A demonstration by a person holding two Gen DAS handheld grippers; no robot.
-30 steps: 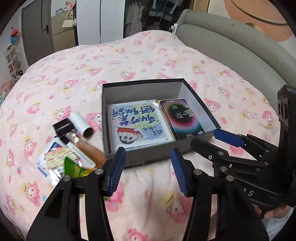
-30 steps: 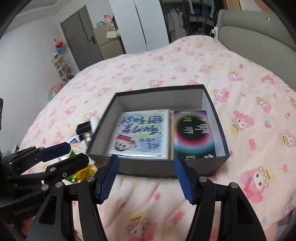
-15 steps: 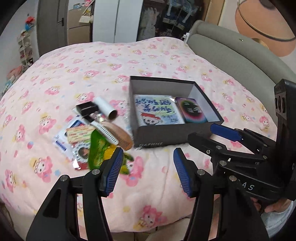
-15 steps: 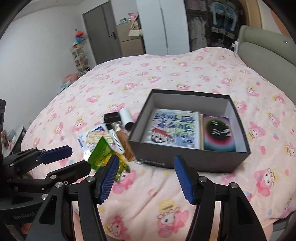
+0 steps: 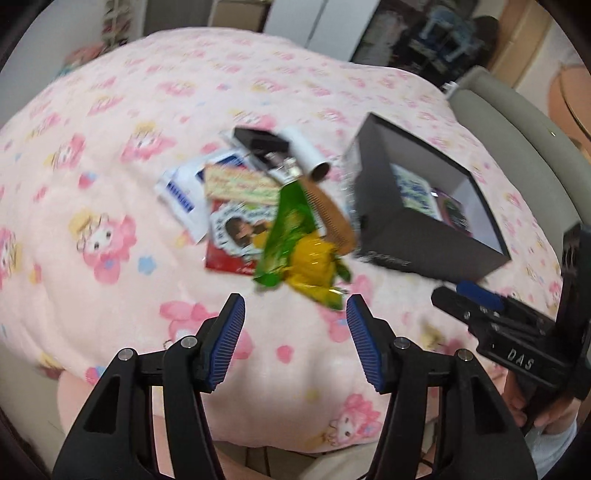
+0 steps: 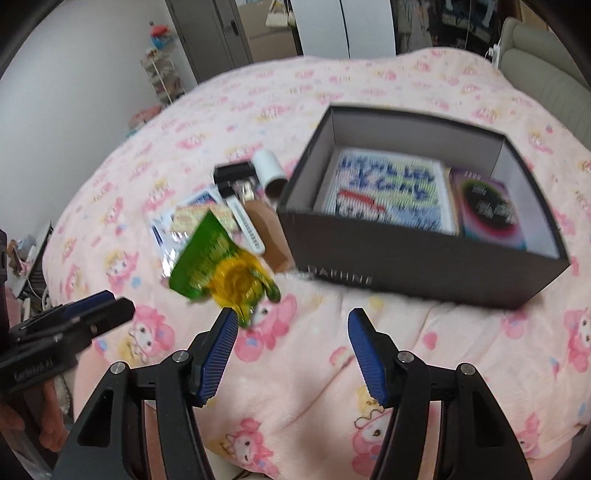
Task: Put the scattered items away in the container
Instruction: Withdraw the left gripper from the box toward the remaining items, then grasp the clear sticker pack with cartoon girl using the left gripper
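Observation:
A dark open box (image 5: 413, 236) (image 6: 417, 254) sits on the pink bed and holds a pixel-art picture (image 6: 384, 192) and a dark card (image 6: 487, 206). Left of it lies a pile: a green and yellow snack packet (image 5: 295, 243) (image 6: 221, 266), a brown comb (image 5: 328, 210) (image 6: 269, 232), a white tube (image 5: 306, 151) (image 6: 271, 170), a black clip (image 5: 262, 142) (image 6: 232, 173), and cards and packets (image 5: 229, 210). My left gripper (image 5: 295, 339) is open and empty just short of the snack packet. My right gripper (image 6: 290, 347) is open and empty, in front of the box and packet.
The pink patterned bedspread (image 5: 110, 206) covers the bed. A grey headboard (image 5: 517, 140) runs along the right. A door and wardrobes (image 6: 221, 33) stand beyond the bed. The right gripper also shows in the left wrist view (image 5: 480, 299), the left gripper in the right wrist view (image 6: 88, 306).
Both grippers have pulled back and swung left, away from the box, so the pile of loose items now lies ahead of them. Both stay open.

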